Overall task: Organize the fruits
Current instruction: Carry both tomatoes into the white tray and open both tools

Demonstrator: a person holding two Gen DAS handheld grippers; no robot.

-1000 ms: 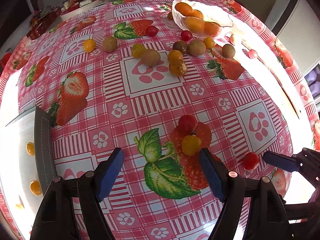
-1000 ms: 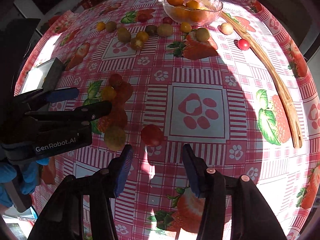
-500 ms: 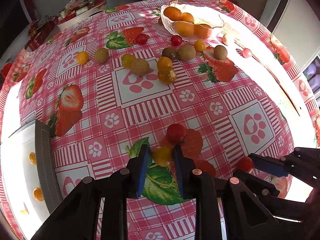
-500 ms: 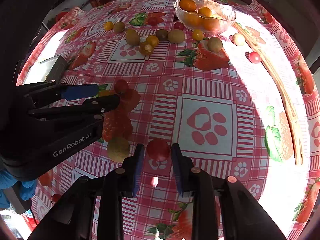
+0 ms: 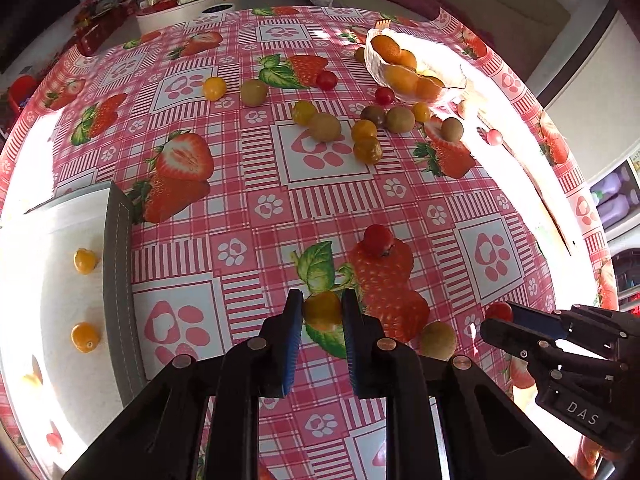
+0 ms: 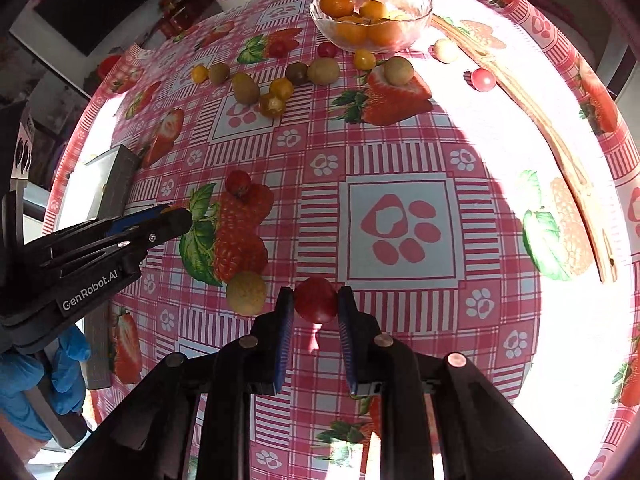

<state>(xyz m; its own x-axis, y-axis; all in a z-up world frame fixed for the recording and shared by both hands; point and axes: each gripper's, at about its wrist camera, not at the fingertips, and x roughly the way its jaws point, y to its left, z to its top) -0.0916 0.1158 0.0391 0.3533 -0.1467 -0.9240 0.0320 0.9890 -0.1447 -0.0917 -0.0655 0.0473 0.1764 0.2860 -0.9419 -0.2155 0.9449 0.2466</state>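
The worktop (image 5: 260, 184) is covered by a pink strawberry-print cloth, sunlit (sofa behind). A yellow tomato (image 5: 322, 311) is clamped by the left gripper (image 5: 320, 314), a red tomato (image 6: 316, 300) by the right gripper (image 6: 315, 305), both just above the cloth.

My left gripper (image 5: 322, 316): black plastic frame, blue pads on inner faces of fingers (image 5: 293, 336), round copper-coloured rivets along linkage, white "GenRobot.AI" lettering on side of body. My right gripper (image 6: 316, 300): same black frame, blue pads, same rivets, white "DAS" label on side seen from left camera. Hand (image 6: 36, 376) behind left gripper wears blue glove.
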